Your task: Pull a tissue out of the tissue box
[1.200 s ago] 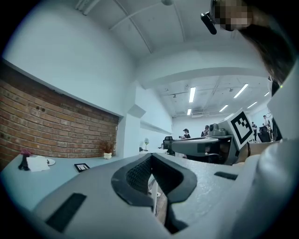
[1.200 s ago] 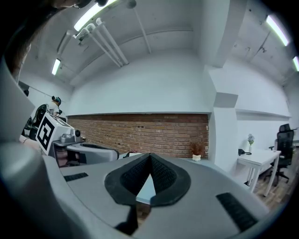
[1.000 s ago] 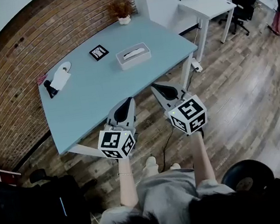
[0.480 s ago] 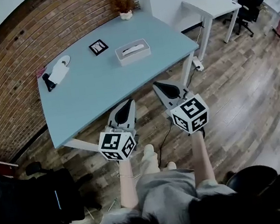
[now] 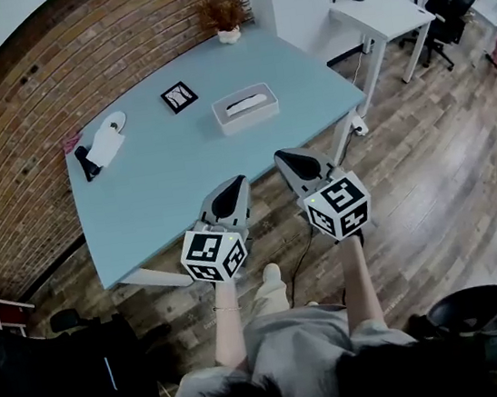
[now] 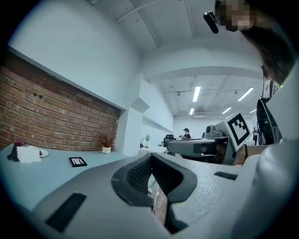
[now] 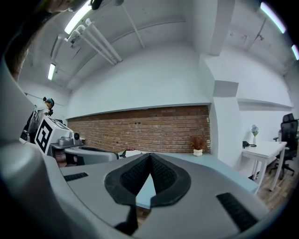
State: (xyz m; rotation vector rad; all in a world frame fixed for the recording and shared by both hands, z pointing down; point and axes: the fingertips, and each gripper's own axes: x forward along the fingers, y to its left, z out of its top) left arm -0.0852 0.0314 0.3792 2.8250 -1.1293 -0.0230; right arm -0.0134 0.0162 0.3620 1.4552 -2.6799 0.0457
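- Only the head view shows the tissue box. It is a pale, rectangular box on the far half of the table, with a white tissue in its top slot.
- In neither gripper view can the box be made out.
- The left gripper and the right gripper are side by side at the table's near edge. They point towards the box and are well apart from it.
- In the left gripper view the dark ribbed pads meet at their tips, with nothing between them.
- The right gripper view shows the same: pads together and nothing held.
- Each gripper has a matte grey shell that tapers to a point, and a cube of black-and-white squares at its back.
- The table top is smooth and light blue, on white legs.
- A square black-edged card lies left of the box, and a small potted plant stands at the far edge.
- A white thing with a black piece lies near the table's left end. What it is cannot be told.
- The gripper views alone show the ceiling's strip lights.
- The head view alone shows the wood-plank floor.
- A red brick wall runs behind the table.
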